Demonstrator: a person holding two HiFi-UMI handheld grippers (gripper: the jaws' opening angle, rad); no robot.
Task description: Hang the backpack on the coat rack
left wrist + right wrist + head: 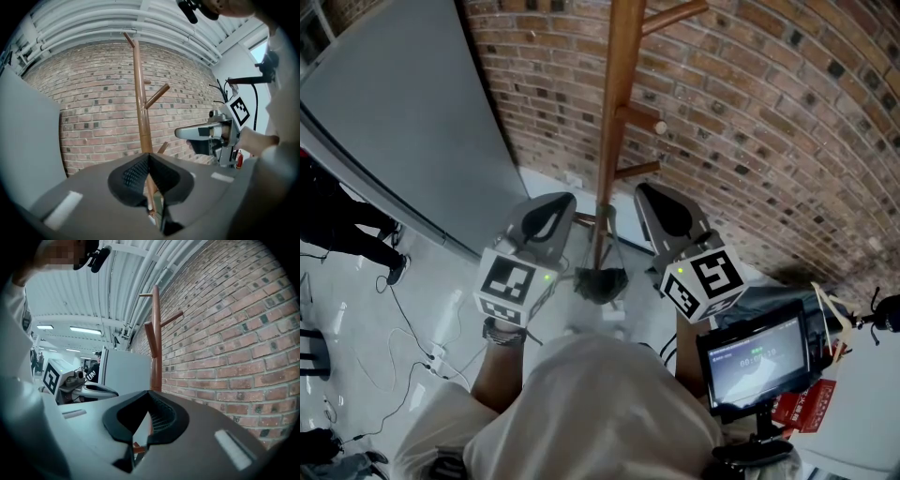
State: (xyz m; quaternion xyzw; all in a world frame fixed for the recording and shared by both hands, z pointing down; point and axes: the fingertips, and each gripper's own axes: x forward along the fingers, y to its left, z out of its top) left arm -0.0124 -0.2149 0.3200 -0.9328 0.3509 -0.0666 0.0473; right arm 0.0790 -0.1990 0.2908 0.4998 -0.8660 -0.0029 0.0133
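The wooden coat rack (614, 112) stands against the brick wall, with pegs branching to its right. At the foot of its pole lies a dark, bag-like shape (600, 281) with thin straps running up. I cannot tell whether it hangs or rests on the floor. My left gripper (565, 201) is left of the pole and my right gripper (646, 189) is right of it. Both are raised, pointing level at the rack. In the left gripper view the left gripper (149, 157) is shut and holds nothing, with the pole (140, 103) straight ahead. In the right gripper view the right gripper (149, 393) is also shut and holds nothing.
A large grey panel (394, 112) leans at the left. A person's dark legs (342, 225) and floor cables (412, 347) lie below it. A small monitor on a stand (757, 356) and a red packet (802, 408) sit at the lower right.
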